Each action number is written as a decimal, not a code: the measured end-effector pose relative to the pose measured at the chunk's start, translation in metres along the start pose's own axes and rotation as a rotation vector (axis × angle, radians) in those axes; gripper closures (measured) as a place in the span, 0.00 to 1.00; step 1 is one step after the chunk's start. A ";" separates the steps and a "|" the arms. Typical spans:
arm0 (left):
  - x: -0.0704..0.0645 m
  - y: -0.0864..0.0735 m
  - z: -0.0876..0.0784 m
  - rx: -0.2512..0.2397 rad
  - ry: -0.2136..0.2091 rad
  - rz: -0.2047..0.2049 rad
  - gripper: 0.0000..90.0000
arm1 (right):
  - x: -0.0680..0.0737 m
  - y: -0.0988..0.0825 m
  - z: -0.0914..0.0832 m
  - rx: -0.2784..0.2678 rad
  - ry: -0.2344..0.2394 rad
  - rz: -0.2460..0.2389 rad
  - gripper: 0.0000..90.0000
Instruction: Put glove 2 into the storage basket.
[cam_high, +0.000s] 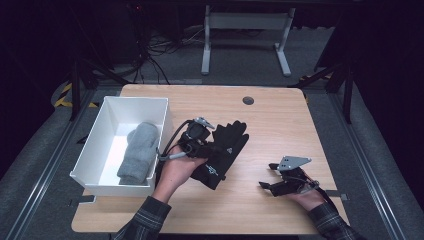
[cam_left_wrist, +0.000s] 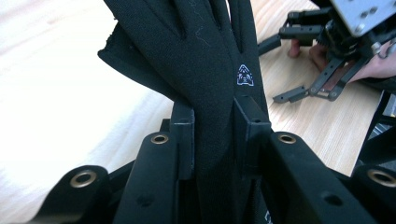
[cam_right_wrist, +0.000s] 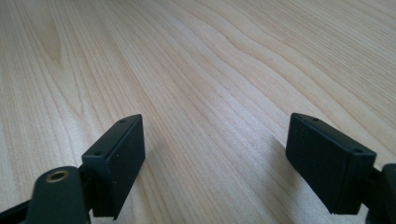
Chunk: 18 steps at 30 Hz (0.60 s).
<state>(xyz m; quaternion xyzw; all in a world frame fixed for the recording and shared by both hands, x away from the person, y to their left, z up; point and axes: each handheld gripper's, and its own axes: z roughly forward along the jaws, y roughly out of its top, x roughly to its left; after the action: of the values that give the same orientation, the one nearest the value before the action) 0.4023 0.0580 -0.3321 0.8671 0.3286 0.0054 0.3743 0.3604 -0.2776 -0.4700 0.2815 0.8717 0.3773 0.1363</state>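
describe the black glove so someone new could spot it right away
On the wooden table, just right of the white bin, the left gripper pinches the black glove. Unlike the grey mitten in the bin, it is fingered, with a small white logo.

Both sleeves dark plaid, left sleeve (cam_high: 146, 215) and right sleeve (cam_high: 327, 220). Left gripper (cam_high: 206, 144) black, grey cable looping off it. Right gripper (cam_high: 267, 176) black, grey three-cornered plate on top, screws showing. Jaw arms carry brass-ringed holes.

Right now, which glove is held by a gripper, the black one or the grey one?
The black glove: the left gripper is shut on it over the table. The grey glove lies loose in the white bin.
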 end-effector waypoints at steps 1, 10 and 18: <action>0.001 0.002 -0.004 -0.006 0.002 -0.001 0.82 | 0.000 0.000 0.000 0.000 0.000 0.000 0.22; 0.014 0.010 -0.045 -0.031 0.063 -0.015 0.82 | 0.000 0.000 0.000 0.001 -0.002 0.001 0.21; 0.032 0.009 -0.078 -0.065 0.122 -0.052 0.82 | 0.000 0.000 0.000 0.002 -0.005 0.001 0.21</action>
<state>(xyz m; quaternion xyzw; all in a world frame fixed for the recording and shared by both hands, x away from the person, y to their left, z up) 0.4127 0.1225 -0.2774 0.8438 0.3727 0.0593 0.3817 0.3608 -0.2776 -0.4701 0.2831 0.8715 0.3759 0.1378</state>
